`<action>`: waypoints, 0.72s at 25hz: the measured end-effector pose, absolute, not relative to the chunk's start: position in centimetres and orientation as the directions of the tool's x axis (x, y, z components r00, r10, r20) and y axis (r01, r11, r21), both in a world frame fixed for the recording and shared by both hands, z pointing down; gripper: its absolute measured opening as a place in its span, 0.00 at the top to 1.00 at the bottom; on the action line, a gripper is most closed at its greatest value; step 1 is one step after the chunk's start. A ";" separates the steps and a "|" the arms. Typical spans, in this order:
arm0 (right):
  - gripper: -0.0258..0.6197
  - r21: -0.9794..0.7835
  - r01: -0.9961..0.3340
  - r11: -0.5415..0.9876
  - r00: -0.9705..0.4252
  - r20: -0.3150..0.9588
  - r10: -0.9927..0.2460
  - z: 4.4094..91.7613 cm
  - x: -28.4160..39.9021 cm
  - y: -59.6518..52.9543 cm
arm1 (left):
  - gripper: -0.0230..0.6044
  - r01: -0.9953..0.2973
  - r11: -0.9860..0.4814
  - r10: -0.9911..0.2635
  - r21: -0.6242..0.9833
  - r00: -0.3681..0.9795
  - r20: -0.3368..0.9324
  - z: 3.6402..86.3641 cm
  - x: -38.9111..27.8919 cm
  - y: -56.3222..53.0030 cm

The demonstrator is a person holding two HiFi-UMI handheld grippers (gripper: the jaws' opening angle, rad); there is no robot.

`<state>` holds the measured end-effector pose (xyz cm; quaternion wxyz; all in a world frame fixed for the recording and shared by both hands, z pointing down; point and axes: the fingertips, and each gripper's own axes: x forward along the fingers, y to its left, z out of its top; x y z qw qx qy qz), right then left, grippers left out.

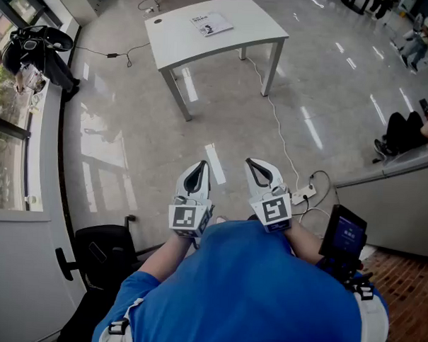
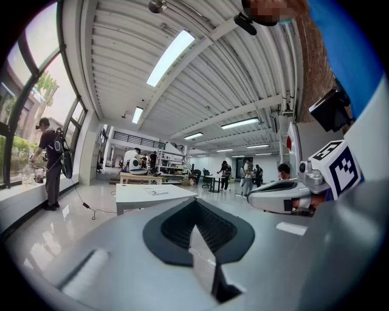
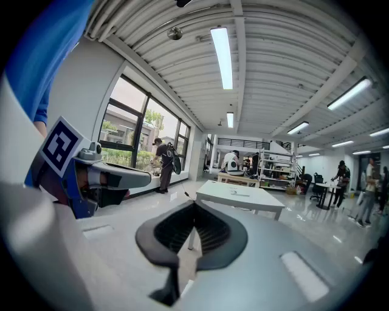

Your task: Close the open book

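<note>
Head view: the book (image 1: 211,23) lies flat toward the far side of a white counter (image 1: 177,41), far across the floor from the person. From here it is too small to tell how its pages lie. The left tongs (image 1: 200,166) and right tongs (image 1: 254,164) are held side by side close to the body, each pressed together with nothing in it. A cable (image 1: 276,120) runs from the counter's legs over the floor to a power strip (image 1: 303,195) just right of the right tongs. It is worth stepping round on the way over. A black chair (image 1: 100,257) stands near left.

Left gripper view: the left tongs (image 2: 193,203) meet at their tips, empty. The counter (image 2: 130,197) and the book (image 2: 156,192) show small beyond them, with open floor between.

Right gripper view: the right tongs (image 3: 194,205) are likewise together and empty. The counter (image 3: 255,203) carries the book (image 3: 238,193), and a person with a backpack (image 3: 165,163) stands at the window on the left, well clear.

The book looks thin, so probably light and floppy, and apt to slide on the smooth top. The free outer edge of a cover seems the place to catch it, the other tongs steadying the spine side.
</note>
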<state>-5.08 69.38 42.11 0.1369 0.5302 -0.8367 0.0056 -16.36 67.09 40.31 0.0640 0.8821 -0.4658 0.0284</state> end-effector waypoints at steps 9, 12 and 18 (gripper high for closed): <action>0.96 0.187 -0.884 0.429 -0.383 0.238 -0.892 40.3 -6.7 67.6 | 0.95 -0.827 -0.549 -0.820 0.122 0.561 0.115 39.8 -18.3 65.6; 0.96 0.202 -0.882 0.426 -0.378 0.237 -0.895 40.0 -7.2 67.1 | 0.95 -0.816 -0.565 -0.809 0.120 0.576 0.112 39.5 -18.6 65.2; 0.96 0.188 -0.887 0.422 -0.376 0.237 -0.896 41.8 -6.5 64.4 | 0.95 -0.812 -0.576 -0.804 0.094 0.583 0.115 41.1 -18.2 62.9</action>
